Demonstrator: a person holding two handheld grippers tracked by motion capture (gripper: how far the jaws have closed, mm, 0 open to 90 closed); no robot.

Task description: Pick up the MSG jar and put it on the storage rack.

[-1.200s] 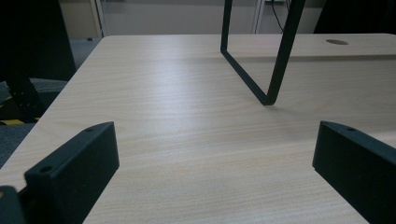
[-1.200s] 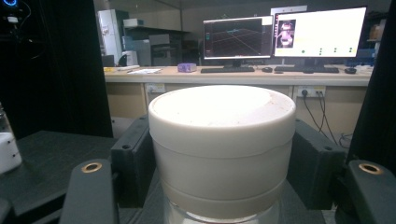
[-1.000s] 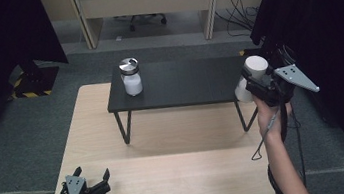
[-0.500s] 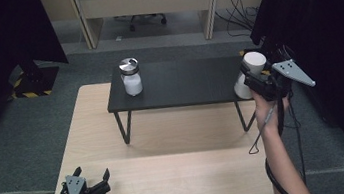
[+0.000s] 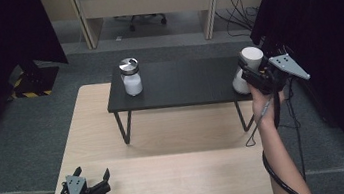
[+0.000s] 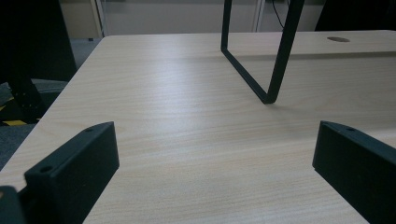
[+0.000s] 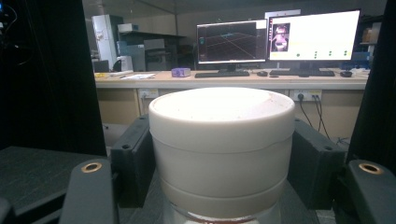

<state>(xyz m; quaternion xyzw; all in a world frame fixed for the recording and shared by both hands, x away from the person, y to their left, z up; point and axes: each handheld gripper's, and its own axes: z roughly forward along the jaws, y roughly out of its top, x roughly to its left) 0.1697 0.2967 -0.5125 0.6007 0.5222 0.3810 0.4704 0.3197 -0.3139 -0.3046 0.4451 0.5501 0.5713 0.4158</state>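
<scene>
While clamped, smooth round white-lidded jar (image 7: 221, 149) gleams.

There were two jars: one white-capped jar (image 5: 248, 69) stood at the right end of the black stand (image 5: 183, 83), gripped around its cap, and one metal-lidded jar (image 5: 131, 76) stood near the stand's left end. Two grippers were counted, the right gripper (image 5: 252, 73) at the stand's right edge and the left gripper (image 5: 92, 184) at the near left corner of the one wooden table (image 5: 171, 183). Beyond, on one long desk (image 7: 224, 80), two monitors (image 7: 280, 39) glowed side by side.
</scene>
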